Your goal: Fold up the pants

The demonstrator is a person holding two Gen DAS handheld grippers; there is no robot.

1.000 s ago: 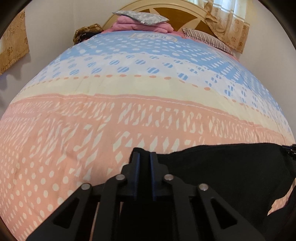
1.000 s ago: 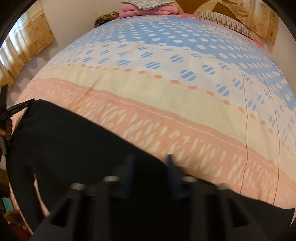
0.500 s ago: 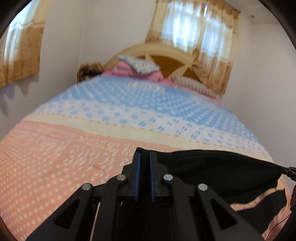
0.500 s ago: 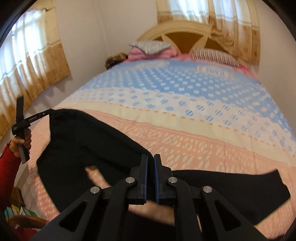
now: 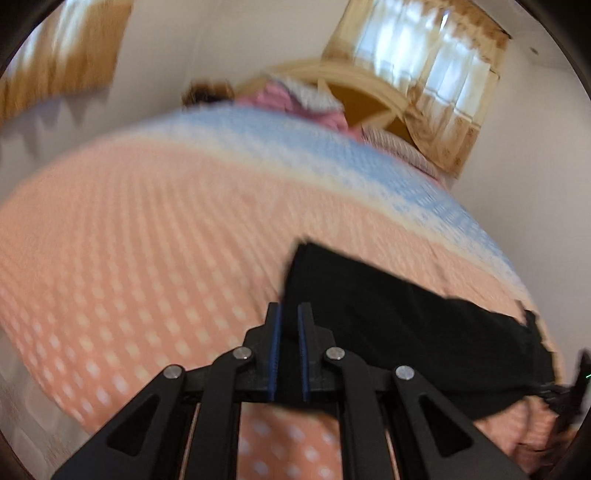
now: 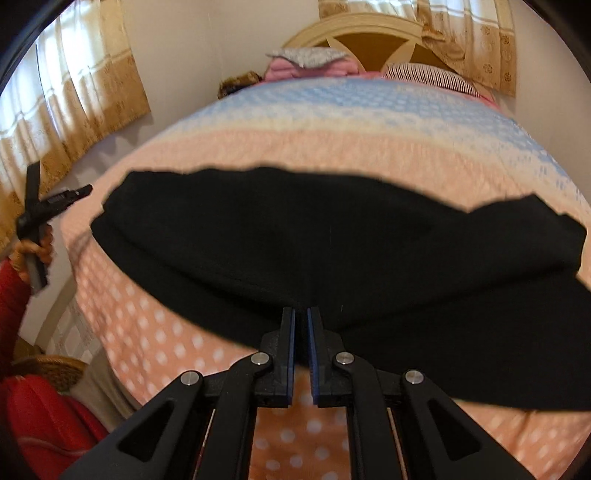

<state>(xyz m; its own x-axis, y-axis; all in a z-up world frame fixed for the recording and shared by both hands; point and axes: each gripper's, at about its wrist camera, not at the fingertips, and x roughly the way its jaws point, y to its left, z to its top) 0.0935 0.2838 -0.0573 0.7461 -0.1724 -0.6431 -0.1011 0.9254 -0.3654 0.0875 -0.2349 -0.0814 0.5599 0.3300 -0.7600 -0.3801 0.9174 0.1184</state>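
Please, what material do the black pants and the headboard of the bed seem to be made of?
Black pants: probably a soft matte knit or cotton cloth; it drapes limply and shows no shine. Headboard: apparently wood, with a cream painted frame and brown panels that look smooth.

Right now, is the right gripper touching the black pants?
Touching. The right wrist view shows the right gripper shut on the black pants, with the edge of the fabric pinched inside it.

Black plastic left tool [image 5: 289,314], blue-edged pads [image 5: 275,354], silver round screw heads on angled linkage arms with triangular cut-outs. Right tool [image 6: 301,319] same build: black, blue pad edges, silver screws. Red sleeve [image 6: 11,295] and red clothing [image 6: 44,417], right wrist view.
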